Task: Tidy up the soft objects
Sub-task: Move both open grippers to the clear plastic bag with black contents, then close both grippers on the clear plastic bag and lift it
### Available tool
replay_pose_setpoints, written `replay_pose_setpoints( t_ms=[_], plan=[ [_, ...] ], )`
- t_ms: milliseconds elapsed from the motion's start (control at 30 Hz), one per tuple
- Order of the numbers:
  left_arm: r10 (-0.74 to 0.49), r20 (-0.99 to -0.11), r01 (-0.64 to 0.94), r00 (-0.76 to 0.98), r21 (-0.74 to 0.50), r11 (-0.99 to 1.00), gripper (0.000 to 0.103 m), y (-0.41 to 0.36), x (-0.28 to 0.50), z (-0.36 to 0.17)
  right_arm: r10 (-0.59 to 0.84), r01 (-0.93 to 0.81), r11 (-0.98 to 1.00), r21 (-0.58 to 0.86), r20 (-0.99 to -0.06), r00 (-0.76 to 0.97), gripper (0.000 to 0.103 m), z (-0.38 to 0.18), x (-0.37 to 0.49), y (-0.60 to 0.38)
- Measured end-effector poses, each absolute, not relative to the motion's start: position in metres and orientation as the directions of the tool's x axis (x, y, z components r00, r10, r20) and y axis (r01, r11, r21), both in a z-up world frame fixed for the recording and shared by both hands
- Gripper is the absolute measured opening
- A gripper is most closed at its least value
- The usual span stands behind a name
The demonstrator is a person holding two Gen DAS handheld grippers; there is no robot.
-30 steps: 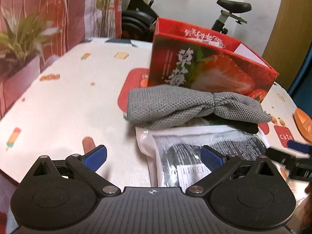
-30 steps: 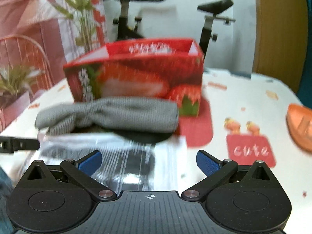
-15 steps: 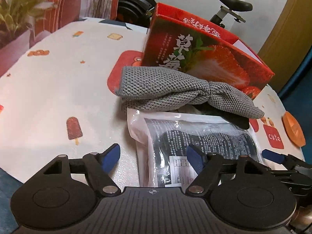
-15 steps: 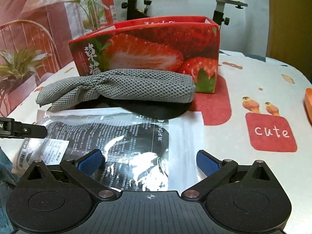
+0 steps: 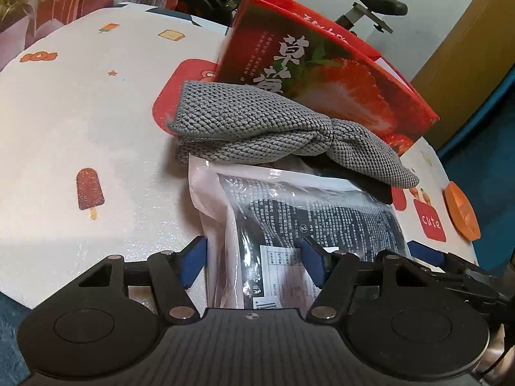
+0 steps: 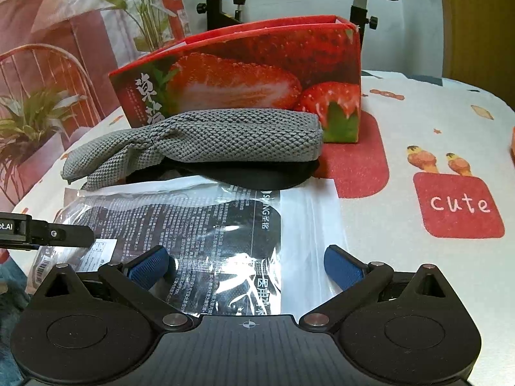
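Clear plastic pkg laid flat on table, grey knit cloth draped behind it against strawberry box, left tool jaws just narrowed, astride pkg corner, not clamped, right tool held apart over pkg.

My left hand-held gripper has been closing around the plastic packet, not pinching; grey knit cloth lies behind.

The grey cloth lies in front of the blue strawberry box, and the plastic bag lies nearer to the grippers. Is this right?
Not quite: the box is red, not blue, as the right wrist view shows. The grey cloth does lie in front of it, with the plastic bag nearer the grippers.
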State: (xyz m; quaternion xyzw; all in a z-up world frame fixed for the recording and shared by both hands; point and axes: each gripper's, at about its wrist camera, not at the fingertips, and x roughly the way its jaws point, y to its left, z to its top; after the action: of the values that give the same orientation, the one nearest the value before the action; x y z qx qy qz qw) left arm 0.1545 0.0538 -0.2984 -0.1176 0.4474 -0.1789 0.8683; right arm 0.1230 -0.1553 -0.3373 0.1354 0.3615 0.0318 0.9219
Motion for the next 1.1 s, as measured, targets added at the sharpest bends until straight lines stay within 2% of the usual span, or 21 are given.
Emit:
replay_pose_setpoints(
  t_ms=[500,900,1000,1100],
  plan=[
    [-0.406,-0.736,0.240,0.542,-0.327,0.914,0.069,0.048,0.153,-0.299,0.156,0.051,0.957,0.286,-0.653,0.742,0.103,-0.339,0.126,-0.155],
    [-0.398,-0.748,0.291,0.531,-0.280,0.915,0.069,0.041,0.148,-0.299,0.211,-0.042,0.964,0.262,-0.660,0.721,0.102,-0.335,0.128,-0.141],
    [-0.402,-0.750,0.298,0.526,-0.280,0.912,0.069,0.039,0.150,-0.299,0.209,-0.048,0.967,0.251,-0.665,0.717,0.095,-0.329,0.122,-0.139],
    [-0.411,-0.748,0.303,0.522,-0.287,0.909,0.069,0.039,0.150,-0.298,0.200,-0.055,0.971,0.234,-0.660,0.724,0.083,-0.321,0.117,-0.139]
  ],
)
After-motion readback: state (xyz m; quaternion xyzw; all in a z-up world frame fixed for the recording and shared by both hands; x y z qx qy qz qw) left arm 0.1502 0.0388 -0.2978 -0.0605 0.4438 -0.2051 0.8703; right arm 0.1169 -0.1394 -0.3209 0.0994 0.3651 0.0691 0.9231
